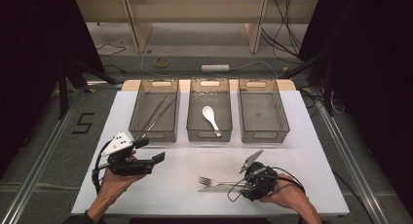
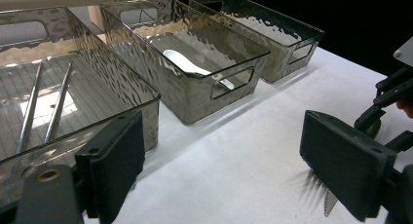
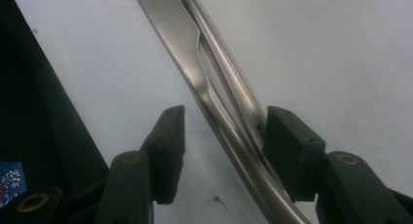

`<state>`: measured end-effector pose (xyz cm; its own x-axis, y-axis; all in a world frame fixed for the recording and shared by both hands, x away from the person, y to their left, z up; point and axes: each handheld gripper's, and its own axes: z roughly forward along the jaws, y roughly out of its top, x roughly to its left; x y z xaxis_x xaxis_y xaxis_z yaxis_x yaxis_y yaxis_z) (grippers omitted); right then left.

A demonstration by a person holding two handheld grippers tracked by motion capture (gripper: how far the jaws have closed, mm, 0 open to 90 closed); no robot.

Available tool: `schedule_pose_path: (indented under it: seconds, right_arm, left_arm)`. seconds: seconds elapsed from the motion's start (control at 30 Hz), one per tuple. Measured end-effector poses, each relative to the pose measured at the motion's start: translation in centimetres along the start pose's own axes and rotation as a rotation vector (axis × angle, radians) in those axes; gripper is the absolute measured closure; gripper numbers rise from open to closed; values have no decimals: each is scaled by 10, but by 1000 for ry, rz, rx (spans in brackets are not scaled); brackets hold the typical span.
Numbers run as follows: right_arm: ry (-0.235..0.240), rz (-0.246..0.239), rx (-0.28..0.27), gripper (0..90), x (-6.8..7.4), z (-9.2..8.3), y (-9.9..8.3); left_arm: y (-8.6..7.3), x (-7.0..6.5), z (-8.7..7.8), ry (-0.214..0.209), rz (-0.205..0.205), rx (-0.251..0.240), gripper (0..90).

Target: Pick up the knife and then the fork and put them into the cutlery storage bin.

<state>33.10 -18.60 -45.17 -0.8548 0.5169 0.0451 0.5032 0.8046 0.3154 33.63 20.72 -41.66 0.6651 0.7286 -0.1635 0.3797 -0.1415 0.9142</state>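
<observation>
While I watch from above, the white table (image 1: 311, 151) carries three grey bins at twelve o'clock: the left bin (image 1: 155, 112) holds tongs (image 1: 156, 116), the middle bin (image 1: 210, 112) a white spoon (image 1: 210, 118), and the right bin (image 1: 263, 114) stands beside it. My left gripper (image 1: 148, 151) hovers at eight o'clock, jaws spread wide with nothing between them. My right gripper (image 3: 224, 146) sits at five o'clock, jaws half-parted astride the knife (image 3: 190, 73) and fork (image 3: 229, 83) handles; I see one pad touching, not clamping.
</observation>
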Motion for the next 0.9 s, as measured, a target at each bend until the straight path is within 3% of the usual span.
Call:
schedule_pose_path:
  seconds: [0.2,0.9]
  right_arm:
    - [-18,3,28,579,0,2,-2]
    - [-50,-86,121,682,9,7,4]
  left_arm:
    - [0,0,0,-1,-1,0,163]
    - [0,0,1,1,7,9,164]
